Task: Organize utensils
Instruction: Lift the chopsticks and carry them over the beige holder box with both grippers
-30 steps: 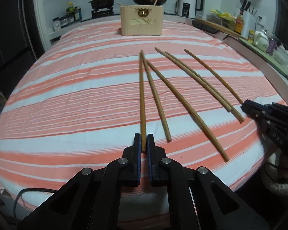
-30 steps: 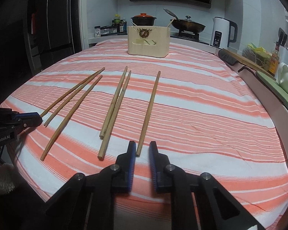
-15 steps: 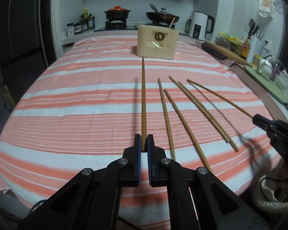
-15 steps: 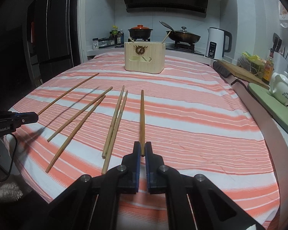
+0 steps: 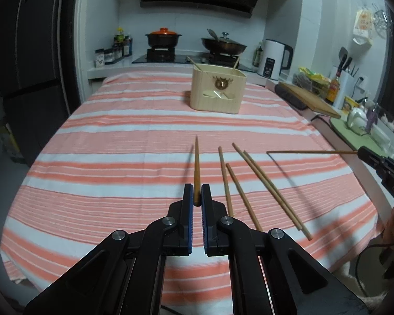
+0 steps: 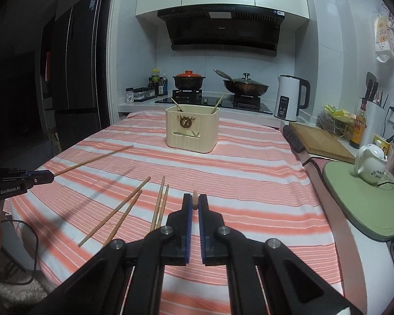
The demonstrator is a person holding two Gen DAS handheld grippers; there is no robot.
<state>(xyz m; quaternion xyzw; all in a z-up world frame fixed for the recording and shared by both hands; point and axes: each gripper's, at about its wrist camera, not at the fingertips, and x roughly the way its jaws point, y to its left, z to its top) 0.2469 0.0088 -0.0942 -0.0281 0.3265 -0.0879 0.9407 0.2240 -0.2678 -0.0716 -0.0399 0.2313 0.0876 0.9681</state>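
My left gripper (image 5: 196, 193) is shut on a wooden chopstick (image 5: 197, 162) that points forward above the striped cloth. My right gripper (image 6: 195, 202) is shut on another chopstick (image 6: 195, 199), seen almost end-on. In the left wrist view the right gripper (image 5: 361, 152) shows at the right edge with its chopstick (image 5: 309, 152) held level. In the right wrist view the left gripper (image 6: 50, 177) shows at the left with its chopstick (image 6: 92, 160). Several chopsticks (image 5: 265, 186) (image 6: 134, 204) lie on the cloth. A cream utensil holder (image 5: 217, 90) (image 6: 192, 128) stands at the far middle with two chopsticks inside.
The table wears an orange-and-white striped cloth (image 5: 118, 136). Behind it is a stove with a pot (image 6: 188, 78) and a pan (image 6: 245, 86), and a white kettle (image 6: 291, 98). A cutting board (image 6: 317, 139) and teapot (image 6: 371, 162) sit on the right counter.
Both grippers closed on a chopstick each and lifted them off the cloth. Both cameras rose and tilted up, so more of the kitchen wall shows.
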